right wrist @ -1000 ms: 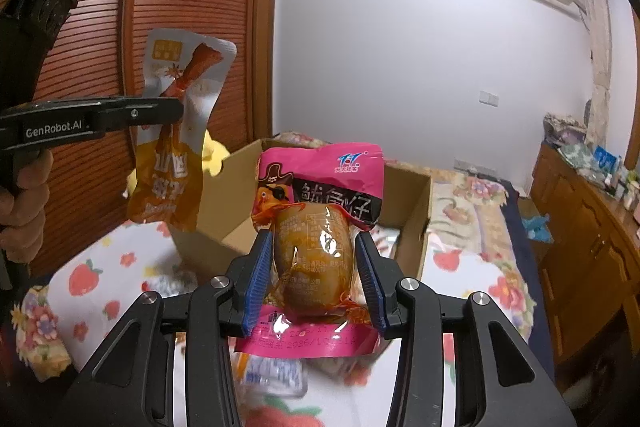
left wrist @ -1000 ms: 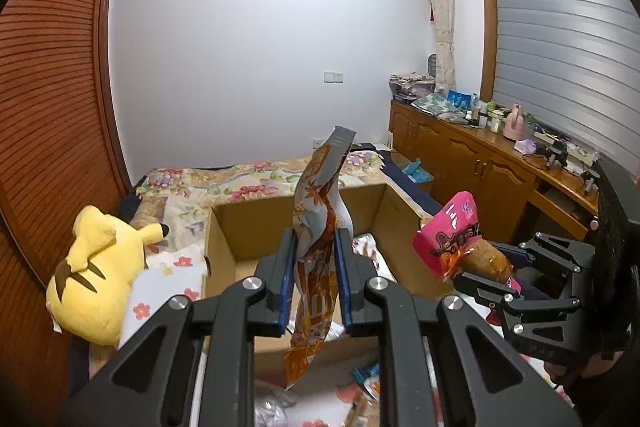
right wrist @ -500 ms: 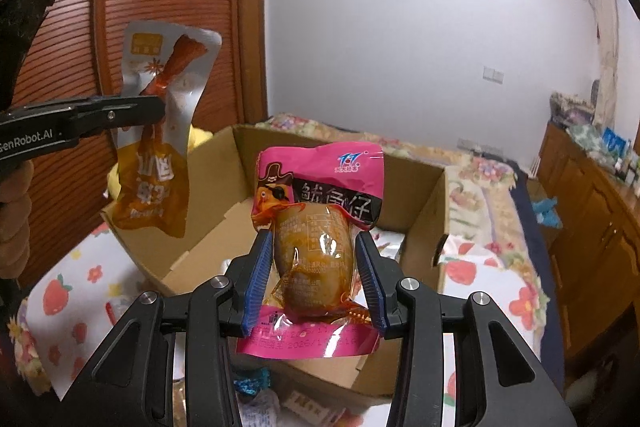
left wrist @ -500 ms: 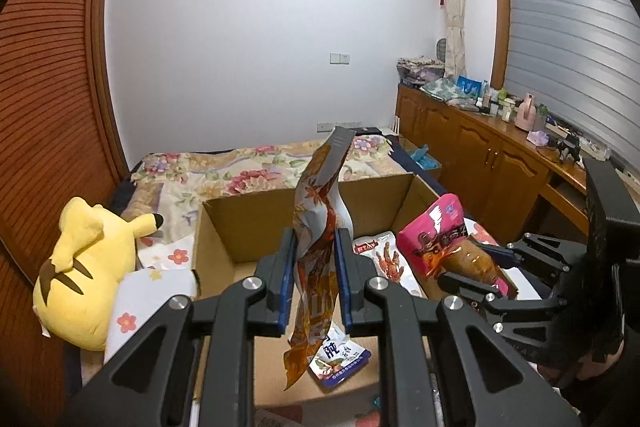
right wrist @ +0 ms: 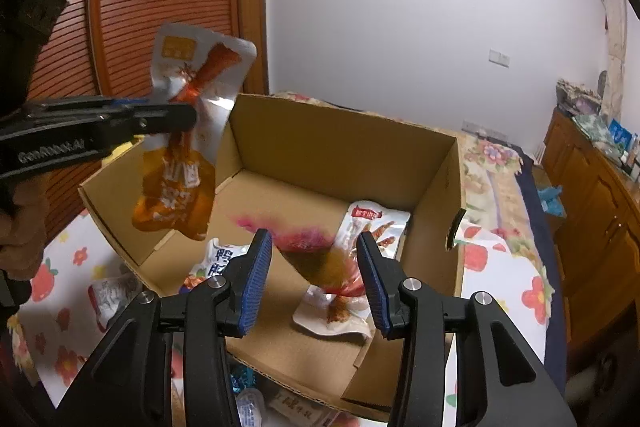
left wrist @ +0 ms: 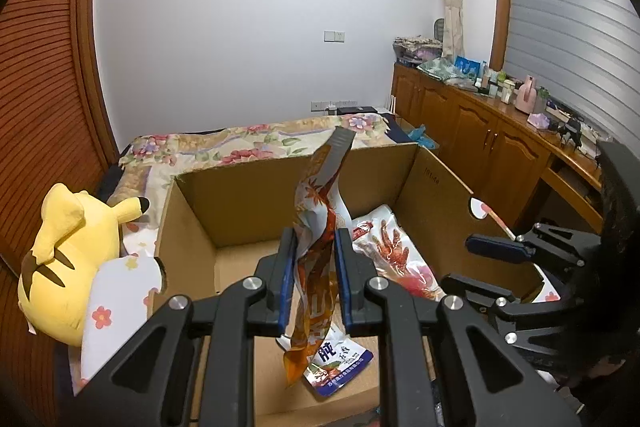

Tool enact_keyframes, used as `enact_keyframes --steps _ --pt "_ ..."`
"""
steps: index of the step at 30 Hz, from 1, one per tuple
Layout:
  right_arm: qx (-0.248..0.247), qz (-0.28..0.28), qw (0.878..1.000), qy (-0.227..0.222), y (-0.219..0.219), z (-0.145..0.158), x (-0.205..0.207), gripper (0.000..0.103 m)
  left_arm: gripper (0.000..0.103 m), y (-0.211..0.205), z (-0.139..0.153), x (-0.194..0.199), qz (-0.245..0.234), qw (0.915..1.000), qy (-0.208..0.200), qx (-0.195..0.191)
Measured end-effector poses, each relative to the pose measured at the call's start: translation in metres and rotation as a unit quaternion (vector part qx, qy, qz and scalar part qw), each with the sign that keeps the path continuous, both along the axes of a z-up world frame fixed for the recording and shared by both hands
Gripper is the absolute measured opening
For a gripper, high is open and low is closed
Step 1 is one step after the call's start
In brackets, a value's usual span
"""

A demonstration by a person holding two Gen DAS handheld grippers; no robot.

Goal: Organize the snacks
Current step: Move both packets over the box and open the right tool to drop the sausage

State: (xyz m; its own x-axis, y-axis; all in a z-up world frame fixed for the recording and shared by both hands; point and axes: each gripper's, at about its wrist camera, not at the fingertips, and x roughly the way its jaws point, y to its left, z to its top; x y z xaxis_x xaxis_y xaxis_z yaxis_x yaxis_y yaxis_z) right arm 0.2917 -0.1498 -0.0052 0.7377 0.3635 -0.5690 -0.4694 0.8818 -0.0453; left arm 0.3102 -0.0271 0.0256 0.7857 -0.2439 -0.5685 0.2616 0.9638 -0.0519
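Left gripper point(left wrist: 311, 281): jaws clamped on an orange-and-silver snack pouch point(left wrist: 320, 247), which hangs upright above the open cardboard box point(left wrist: 240, 203).
Right gripper point(right wrist: 314, 281): jaws apart, nothing between them; a pink snack pack point(right wrist: 316, 251) shows as a blur in mid-air just below, over the box floor.
Box contents: a silver chicken-feet pack point(left wrist: 394, 255) against the right wall, a white-and-blue pack point(left wrist: 340, 357) near the front, and a pale pack point(right wrist: 336, 315) on the floor under the pink blur.
Outside the box: a few more small packets point(right wrist: 110, 297) lie on the flower-print bed point(right wrist: 500, 275) by the front-left corner, not yet sorted.
Step, as I judge it: 1 pack dropping in on the right, the left-held pouch due to go in next.
Risk 1: the pouch is pinched at mid-body and hangs near the left half of the box; released too far out, it could catch the rim or fall on the bed.
Risk 2: the 2 grippers sit close over 1 opening, so lowering the left one could knock them together.
Risk 3: the pink pack may land on edge atop other packs and slide.
Readable writing: "GenRobot.AI" on the left gripper's arm, blurred; Chinese characters on the packs, including "鸭" on the white-and-blue one; faint digits on the inner right wall, too small to read.
Bystander: a yellow Pikachu plush point(left wrist: 68, 259) lies beside the box.
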Motion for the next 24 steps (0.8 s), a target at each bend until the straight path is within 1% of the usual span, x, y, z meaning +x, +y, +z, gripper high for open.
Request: enact_keyframes --steps 4,7,10,12,13,20,24 --pt "0.006 0.0 1.0 0.003 -0.002 0.001 -0.003 0.048 0.016 0.0 -0.006 0.003 0.002 1.0 0.008 0.004" --pt "0.005 0.001 1.0 0.006 -0.004 0.001 -0.004 0.049 0.016 -0.002 -0.01 0.006 0.01 0.9998 0.014 0.015" --pt "0.004 0.001 1.0 0.006 -0.006 0.002 -0.005 0.049 0.018 0.0 -0.014 0.008 0.011 0.9996 0.023 0.013" --pt "0.004 0.001 1.0 0.006 -0.006 0.002 -0.005 0.049 0.018 0.001 -0.014 0.006 0.013 0.9996 0.019 0.013" --pt "0.003 0.001 1.0 0.006 -0.005 0.001 -0.007 0.049 0.02 0.002 -0.013 0.006 0.013 0.9997 0.019 0.012" --pt "0.0 0.003 1.0 0.003 -0.005 0.002 -0.015 0.05 0.02 0.007 -0.004 -0.003 0.013 0.9998 0.009 0.011" --pt "0.002 0.0 1.0 0.001 -0.006 0.005 -0.024 0.05 0.021 0.01 -0.001 -0.016 0.011 0.9999 0.007 0.011"
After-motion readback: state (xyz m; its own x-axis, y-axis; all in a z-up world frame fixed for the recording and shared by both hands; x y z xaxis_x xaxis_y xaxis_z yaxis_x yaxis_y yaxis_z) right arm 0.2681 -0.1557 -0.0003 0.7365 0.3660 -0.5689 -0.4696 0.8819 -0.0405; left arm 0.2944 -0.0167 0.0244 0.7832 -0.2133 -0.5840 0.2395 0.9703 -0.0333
